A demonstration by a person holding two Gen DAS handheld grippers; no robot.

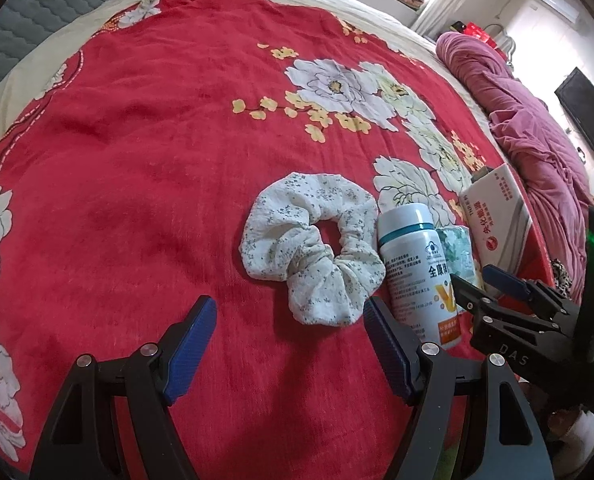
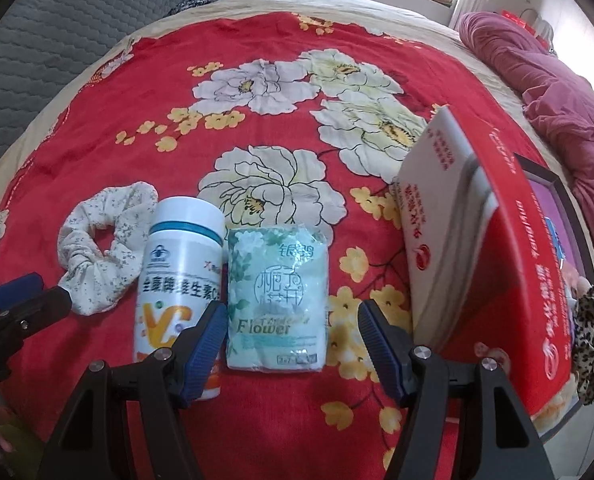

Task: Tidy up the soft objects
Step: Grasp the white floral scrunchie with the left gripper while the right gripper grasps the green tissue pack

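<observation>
**A:** Where are we, and what lies in front of us?

**B:** We are over a red bedspread printed with large white flowers [image 2: 145, 92]. Three things lie in a row on it: a ruffled white fabric scrunchie with small grey flecks [image 1: 313, 250], a white plastic vitamin bottle with a teal band [image 2: 179, 280] lying flat just right of it, and a pale green soft pack of tissues in clear wrap [image 2: 277, 300] beside the bottle. A red and white cardboard box [image 2: 477, 264] stands open-sided at the right, likely where we gather the soft things.

**A:** What are our tongs doing?

**B:** Both are released and carry nothing. Our left gripper [image 1: 289, 344] hovers low with the scrunchie just ahead of its spread fingers. Our right gripper [image 2: 293, 344] brackets the near end of the tissue pack, one finger overlapping the bottle.

**A:** Why that arrangement?

**B:** We judge each hand is lined up on one soft item, leaving the hard bottle alone. No grasp is made yet.
</observation>
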